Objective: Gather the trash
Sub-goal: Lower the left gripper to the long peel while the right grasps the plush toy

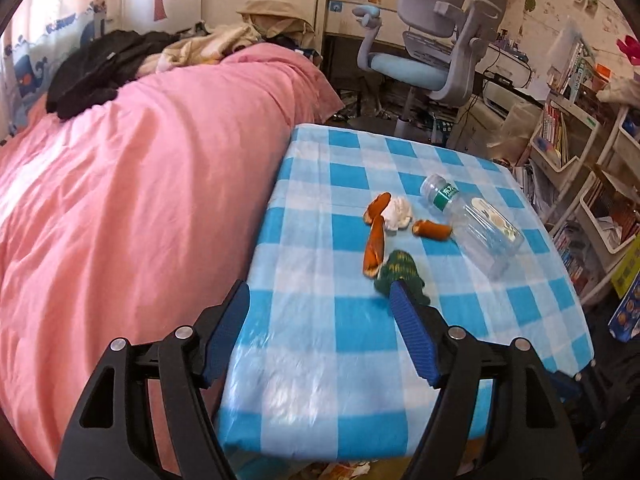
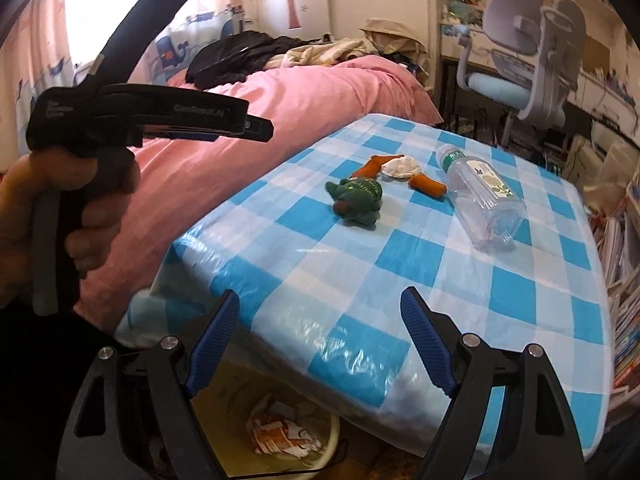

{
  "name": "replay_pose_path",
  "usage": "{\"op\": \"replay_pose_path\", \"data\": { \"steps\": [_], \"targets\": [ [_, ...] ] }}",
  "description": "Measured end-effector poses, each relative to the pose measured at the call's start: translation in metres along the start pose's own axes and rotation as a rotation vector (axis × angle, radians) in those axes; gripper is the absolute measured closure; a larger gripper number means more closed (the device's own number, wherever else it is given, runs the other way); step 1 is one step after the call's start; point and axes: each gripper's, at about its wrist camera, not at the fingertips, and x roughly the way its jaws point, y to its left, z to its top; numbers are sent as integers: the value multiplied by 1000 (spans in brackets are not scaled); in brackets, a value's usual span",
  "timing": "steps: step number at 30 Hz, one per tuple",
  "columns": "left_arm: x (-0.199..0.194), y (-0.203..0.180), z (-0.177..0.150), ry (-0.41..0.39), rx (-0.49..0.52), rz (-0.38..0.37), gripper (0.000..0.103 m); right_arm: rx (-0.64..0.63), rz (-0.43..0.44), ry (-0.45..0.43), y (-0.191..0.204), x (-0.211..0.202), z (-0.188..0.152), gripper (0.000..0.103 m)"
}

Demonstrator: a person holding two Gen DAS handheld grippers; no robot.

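Trash [image 1: 436,230] on checkered table [image 1: 328,344] — bottle [image 1: 476,224] beside (pink bed [image 1: 152,184] left).

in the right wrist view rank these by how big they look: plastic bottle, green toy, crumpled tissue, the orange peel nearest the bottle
1. plastic bottle, clearly largest
2. green toy
3. crumpled tissue and the orange peel nearest the bottle look about alike, so I won't rank them

Child's bedroom, pink-quilted bed [image 1: 140,168], desk chair [image 1: 436,40], crowded bookshelves [image 1: 580,128], whale-print curtains [image 1: 36,56]
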Motion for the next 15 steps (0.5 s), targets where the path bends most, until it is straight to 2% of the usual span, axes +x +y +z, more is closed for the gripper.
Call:
{"op": "replay_pose_path", "data": {
  "steps": [7,15],
  "targets": [
    [40,-15,25,37,55,-12,34,1,4,16,-1,14,6,24],
    [70,-12,43,80,24,-24,34,2,15,5,-9,33,29,24]
  ]
}}
